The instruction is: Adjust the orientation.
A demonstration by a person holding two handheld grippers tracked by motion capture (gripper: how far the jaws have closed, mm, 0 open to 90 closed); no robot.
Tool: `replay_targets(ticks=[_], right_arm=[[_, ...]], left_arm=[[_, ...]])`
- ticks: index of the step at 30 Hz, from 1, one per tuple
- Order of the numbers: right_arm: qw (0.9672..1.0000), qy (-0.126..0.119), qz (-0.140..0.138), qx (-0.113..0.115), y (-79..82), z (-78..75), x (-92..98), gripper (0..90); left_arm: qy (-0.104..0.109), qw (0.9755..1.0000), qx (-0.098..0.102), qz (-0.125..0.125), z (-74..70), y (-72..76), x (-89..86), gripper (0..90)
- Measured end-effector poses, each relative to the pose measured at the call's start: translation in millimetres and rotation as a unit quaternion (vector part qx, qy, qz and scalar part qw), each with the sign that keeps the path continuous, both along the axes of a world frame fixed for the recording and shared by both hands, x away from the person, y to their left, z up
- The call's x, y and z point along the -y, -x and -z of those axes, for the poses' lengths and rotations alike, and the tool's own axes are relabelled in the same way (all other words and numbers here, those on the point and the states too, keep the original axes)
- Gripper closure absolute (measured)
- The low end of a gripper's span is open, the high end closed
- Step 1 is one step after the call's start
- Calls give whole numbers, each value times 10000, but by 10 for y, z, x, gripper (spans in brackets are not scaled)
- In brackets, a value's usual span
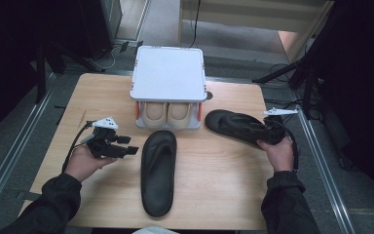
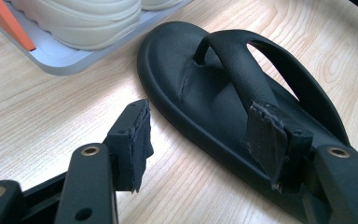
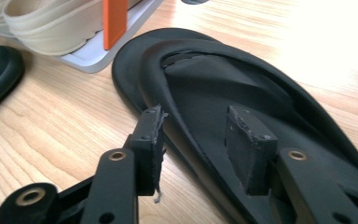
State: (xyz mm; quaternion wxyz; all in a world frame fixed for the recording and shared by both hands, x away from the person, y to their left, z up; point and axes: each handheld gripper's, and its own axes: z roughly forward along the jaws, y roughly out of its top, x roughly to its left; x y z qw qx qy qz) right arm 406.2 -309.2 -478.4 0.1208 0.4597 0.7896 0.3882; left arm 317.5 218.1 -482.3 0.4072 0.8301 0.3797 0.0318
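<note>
Wooden table (image 1: 214, 190), right flip-flop (image 3: 242, 88) edge between wide right gripper (image 3: 205, 135) jaws, ungripped.

Bare table (image 1: 214, 175) between sandals; shoe rack (image 1: 168, 73) behind.

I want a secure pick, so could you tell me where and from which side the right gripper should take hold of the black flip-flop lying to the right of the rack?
Probably the side edge of the black flip-flop at its heel end, coming in low from the right gripper. The sole lies flat and wide, and the open jaws already straddle that edge, one pad outside, one over the footbed.
</note>
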Motion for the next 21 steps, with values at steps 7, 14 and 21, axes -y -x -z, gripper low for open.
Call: replay_targets(ticks=[7, 14, 21], right_arm=[[9997, 145, -136, -166, -65, 137, -109, 556], [9991, 267, -229, -225, -132, 237, -195, 603], [9988, 216, -324, -302, -149, 229, -220, 732]], left_arm=[[-23, 10000, -1, 11, 5, 1, 10, 409], [-13, 10000, -4, -13, 10, -3, 0, 409], [-22, 10000, 4, -14, 8, -1, -3, 410]])
